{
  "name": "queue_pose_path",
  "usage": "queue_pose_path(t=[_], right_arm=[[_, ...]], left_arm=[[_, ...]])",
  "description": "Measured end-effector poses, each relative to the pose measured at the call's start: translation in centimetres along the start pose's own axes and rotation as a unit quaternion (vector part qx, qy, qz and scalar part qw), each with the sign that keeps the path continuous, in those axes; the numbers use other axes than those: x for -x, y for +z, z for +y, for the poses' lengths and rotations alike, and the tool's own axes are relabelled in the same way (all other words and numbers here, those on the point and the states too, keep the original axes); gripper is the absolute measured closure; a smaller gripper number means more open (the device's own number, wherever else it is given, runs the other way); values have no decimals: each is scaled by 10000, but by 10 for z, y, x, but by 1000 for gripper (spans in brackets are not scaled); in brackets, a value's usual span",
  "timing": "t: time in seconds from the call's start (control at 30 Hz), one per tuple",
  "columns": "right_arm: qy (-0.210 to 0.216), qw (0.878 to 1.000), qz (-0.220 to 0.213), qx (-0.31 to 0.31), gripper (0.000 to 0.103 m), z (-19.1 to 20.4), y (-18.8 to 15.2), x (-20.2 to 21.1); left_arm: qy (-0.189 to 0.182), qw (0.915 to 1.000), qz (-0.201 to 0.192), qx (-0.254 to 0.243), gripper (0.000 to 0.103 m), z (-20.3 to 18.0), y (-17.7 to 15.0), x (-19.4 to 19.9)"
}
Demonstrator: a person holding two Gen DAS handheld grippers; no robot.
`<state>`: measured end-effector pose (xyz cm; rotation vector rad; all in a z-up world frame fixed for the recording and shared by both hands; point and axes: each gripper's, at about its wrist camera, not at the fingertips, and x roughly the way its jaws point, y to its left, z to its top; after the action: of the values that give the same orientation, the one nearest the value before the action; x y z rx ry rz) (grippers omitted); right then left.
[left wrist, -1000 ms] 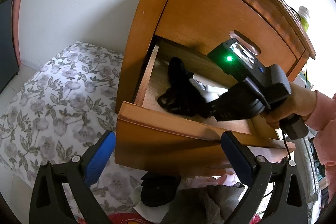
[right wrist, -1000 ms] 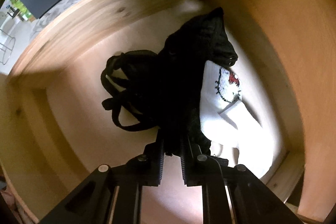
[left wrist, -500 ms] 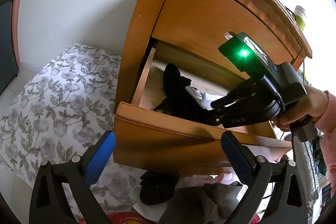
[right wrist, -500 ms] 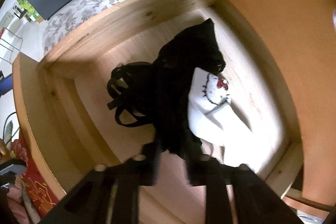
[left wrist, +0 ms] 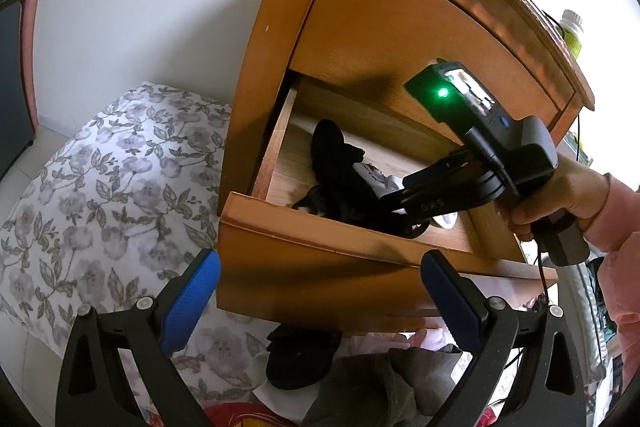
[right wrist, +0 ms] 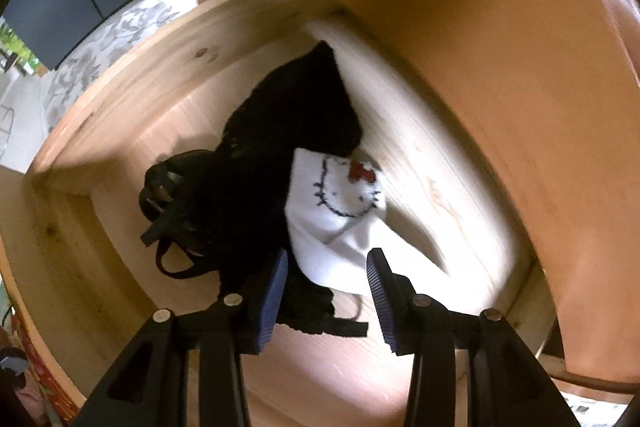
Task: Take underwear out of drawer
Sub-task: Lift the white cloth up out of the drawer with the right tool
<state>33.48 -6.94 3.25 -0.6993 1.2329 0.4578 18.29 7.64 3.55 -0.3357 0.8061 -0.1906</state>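
The wooden drawer stands pulled out of the nightstand. Inside lies a black piece of underwear with loose straps, and it partly covers a white sock with a cat face. My right gripper is open just above them: its left finger touches the black fabric and the sock's edge sits between the jaws. In the left wrist view the black underwear shows over the drawer front, and the right gripper reaches in from the right. My left gripper hangs open and holds nothing in front of the drawer face.
Above the open drawer is a closed drawer, and a bottle stands on top of the nightstand. Floral bedding lies to the left. A heap of clothes sits under the drawer. A hand in a pink sleeve holds the right gripper.
My right gripper was shut on the black underwear and has now opened; the garment has dropped back onto the drawer floor. The left gripper has barely moved.
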Motion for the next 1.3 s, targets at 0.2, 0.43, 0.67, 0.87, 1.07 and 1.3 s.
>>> queue_pose_path(t=[0.2,0.43,0.67,0.87,1.07,1.3], right_arm=[[-142,9997,197,-77,59,7,12,-11],[-57,9992,67,-383,93,14,19,-5],[-187,9978,-167,-609,95,11,8,21],[-304,9957,-396,-775,95,8,-5,61],[-425,9927,-722,-867,95,14,-26,105],[-522,9860,-1256,-967,95,20,-65,134]], left_arm=[[-7,10000,13,-40,3,-1,0,1],[-10,10000,23,-22,3,-1,0,1],[-21,10000,-26,-27,3,-2,1,5],[-23,9999,-85,-48,3,-7,2,13],[4,9999,-149,-85,3,-12,2,23],[130,9996,-187,-190,3,-23,0,40]])
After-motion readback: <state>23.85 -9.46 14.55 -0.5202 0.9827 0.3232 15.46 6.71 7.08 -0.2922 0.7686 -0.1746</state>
